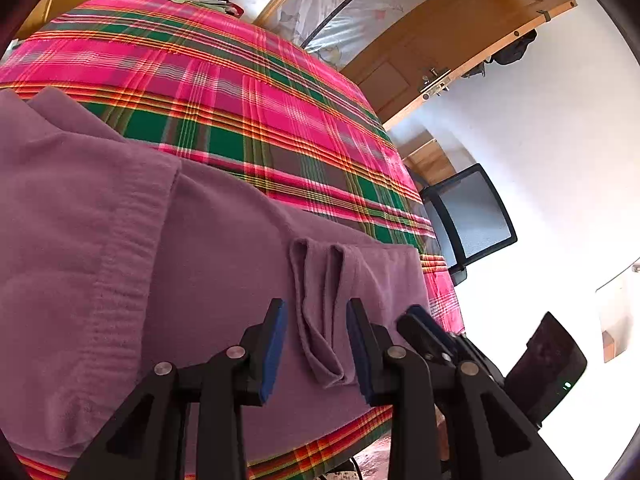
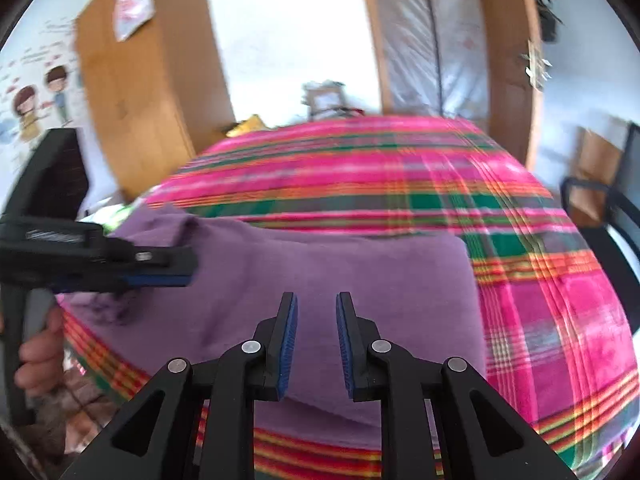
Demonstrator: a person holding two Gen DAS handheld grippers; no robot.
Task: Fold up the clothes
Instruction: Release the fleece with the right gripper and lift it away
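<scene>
A purple garment (image 1: pixel 208 240) lies spread on a bed covered by a pink, green and orange plaid blanket (image 1: pixel 240 92), at the near edge of the bed, with its far and right-hand parts ending short of the bed's right edge. On the left a folded-over layer of the same cloth lies on top of the flat part.

The left gripper (image 1: pixel 316 344) hangs over the near edge with its jaws spread. A raised pleat of the purple cloth (image 1: pixel 320 312) runs up between the blue pads (image 1: pixel 274 344), which stand clear of it on both sides.

The right gripper (image 2: pixel 317 344) is over the near right part of the garment, its jaws apart with only flat cloth below and nothing between them. In the right wrist view the left gripper shows side-on at the garment's left end, with a hand (image 2: pixel 40 352) on its handle. That view is blurred.

An office chair (image 1: pixel 468 216) stands beside the bed's right edge.
</scene>
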